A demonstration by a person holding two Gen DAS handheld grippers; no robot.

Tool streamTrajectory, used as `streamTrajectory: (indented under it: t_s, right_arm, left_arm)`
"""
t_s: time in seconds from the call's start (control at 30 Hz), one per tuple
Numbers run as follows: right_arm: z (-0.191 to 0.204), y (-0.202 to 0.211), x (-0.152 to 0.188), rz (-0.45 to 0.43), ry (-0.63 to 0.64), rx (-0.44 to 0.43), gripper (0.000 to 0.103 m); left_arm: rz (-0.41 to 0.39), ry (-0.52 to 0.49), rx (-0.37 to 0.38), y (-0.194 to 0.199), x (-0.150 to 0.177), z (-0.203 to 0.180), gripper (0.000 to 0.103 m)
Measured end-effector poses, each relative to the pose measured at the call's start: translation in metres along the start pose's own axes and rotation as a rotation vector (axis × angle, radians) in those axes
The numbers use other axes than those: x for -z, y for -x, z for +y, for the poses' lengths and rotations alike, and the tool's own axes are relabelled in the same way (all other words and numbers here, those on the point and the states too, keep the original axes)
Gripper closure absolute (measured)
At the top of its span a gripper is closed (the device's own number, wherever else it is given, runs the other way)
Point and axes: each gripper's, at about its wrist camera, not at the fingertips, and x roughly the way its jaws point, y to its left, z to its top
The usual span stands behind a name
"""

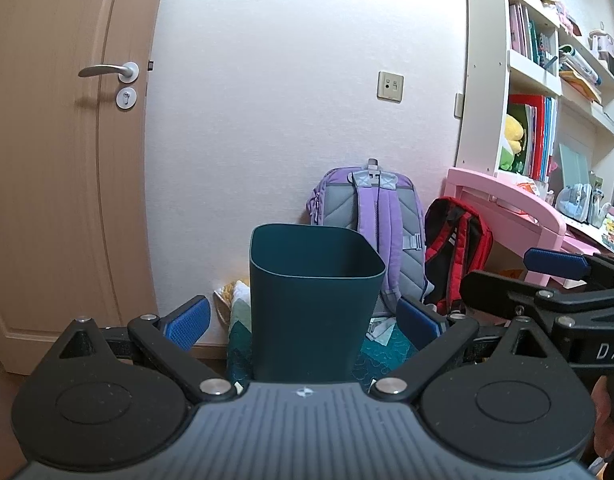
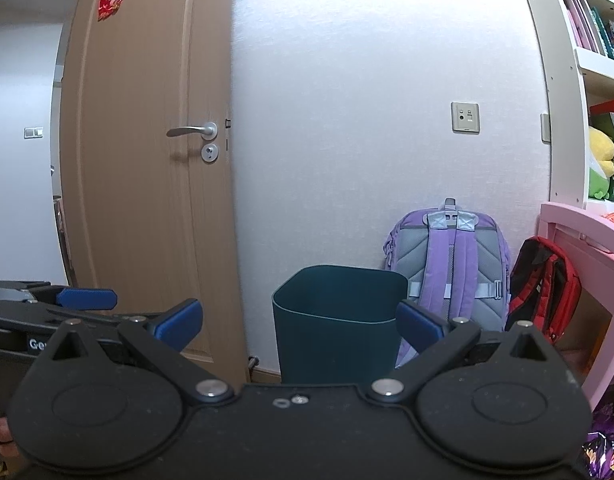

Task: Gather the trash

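Observation:
A dark teal trash bin stands upright on the floor straight ahead; its inside is hidden. It also shows in the right wrist view. My left gripper is open and empty, its blue fingertips level with the bin's two sides but nearer to me. My right gripper is open and empty, with the bin behind its gap. Crumpled paper lies on the floor right of the bin. A purple snack bag lies at the lower right in the right wrist view.
A purple backpack and a red backpack lean on the wall behind the bin. A pink desk and a white bookshelf stand at the right. A wooden door is at the left. A patterned mat lies under the bin.

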Motion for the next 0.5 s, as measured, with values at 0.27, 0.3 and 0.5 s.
streamTrajectory:
  t_s: [0.27, 0.3, 0.5]
  right_arm:
    - [-0.006, 0.005, -0.027, -0.012, -0.016, 0.03, 0.0]
    - [-0.007, 0.005, -0.031, -0.013, -0.021, 0.032, 0.0]
    - [-0.014, 0.009, -0.055, -0.02, -0.049, 0.058, 0.0]
  left_arm:
    - [0.004, 0.001, -0.004, 0.008, -0.026, -0.001, 0.003]
    - [0.0, 0.005, -0.008, 0.01, -0.032, 0.0, 0.003]
    - [-0.03, 0.007, -0.026, 0.019, -0.064, 0.0, 0.003]
